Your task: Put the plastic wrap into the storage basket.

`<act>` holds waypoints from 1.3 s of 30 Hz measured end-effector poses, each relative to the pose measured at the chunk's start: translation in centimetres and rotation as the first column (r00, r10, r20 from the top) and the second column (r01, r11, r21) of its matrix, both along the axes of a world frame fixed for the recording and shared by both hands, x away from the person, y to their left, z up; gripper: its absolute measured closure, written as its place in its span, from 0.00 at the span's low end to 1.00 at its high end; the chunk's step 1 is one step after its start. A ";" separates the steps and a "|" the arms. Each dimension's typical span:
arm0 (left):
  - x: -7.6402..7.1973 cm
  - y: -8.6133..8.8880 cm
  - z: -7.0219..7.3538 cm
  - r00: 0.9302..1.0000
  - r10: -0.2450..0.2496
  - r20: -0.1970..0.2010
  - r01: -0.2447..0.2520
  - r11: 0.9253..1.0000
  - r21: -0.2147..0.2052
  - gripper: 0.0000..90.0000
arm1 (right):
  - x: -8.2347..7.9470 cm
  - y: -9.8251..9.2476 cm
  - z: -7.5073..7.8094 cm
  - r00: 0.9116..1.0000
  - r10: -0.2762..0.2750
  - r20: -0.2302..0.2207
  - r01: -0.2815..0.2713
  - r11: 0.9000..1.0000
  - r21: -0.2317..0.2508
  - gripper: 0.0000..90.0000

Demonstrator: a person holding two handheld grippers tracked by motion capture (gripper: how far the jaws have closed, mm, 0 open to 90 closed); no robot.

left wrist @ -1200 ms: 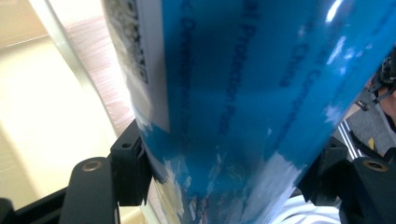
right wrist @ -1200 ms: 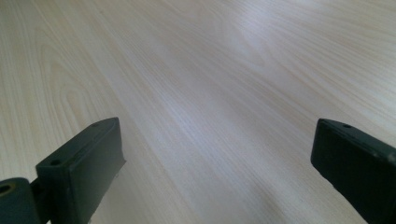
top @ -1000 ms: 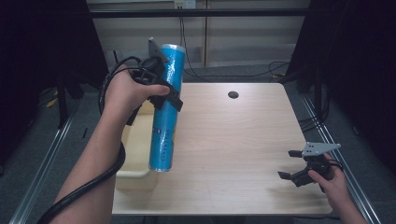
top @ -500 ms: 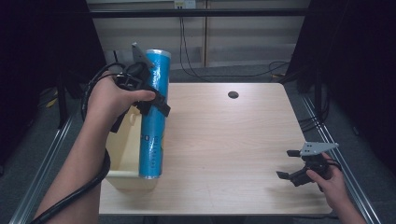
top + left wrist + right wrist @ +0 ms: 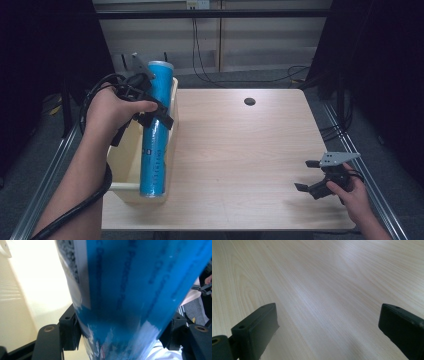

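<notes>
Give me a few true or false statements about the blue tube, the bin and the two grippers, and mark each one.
1. The left gripper is clamped on the blue tube. True.
2. The blue tube lies flat on the table. False: it is held upright at the cream bin.
3. The right gripper holds a small block. False: its jaws are open with nothing between them.
4. The right gripper is near the table's right edge. True.
5. The cream bin sits at the table's right side. False: it is at the left.

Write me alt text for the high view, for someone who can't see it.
The left hand-held gripper holds a tall blue tube over a cream bin at the wooden table's left edge. The right hand-held gripper hovers open near the right front corner.
</notes>
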State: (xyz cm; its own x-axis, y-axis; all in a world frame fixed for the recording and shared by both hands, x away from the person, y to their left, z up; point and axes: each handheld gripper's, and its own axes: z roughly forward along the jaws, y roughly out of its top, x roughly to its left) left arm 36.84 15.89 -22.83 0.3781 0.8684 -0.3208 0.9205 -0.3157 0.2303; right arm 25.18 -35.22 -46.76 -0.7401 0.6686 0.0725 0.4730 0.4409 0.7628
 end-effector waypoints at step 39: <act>2.0 1.8 -5.0 0.986 0.156 -0.058 -0.152 0.986 0.066 0.36 | -0.1 -0.1 -0.1 1.000 -0.005 0.001 0.005 1.000 -0.009 0.02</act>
State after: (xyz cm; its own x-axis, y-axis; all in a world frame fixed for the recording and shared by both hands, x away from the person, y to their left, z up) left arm 38.88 17.69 -27.88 0.2194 0.9334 -0.2839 0.9712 -0.1811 0.1550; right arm 25.05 -35.37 -46.85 -0.7366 0.6731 0.0656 0.4748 0.4456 0.7590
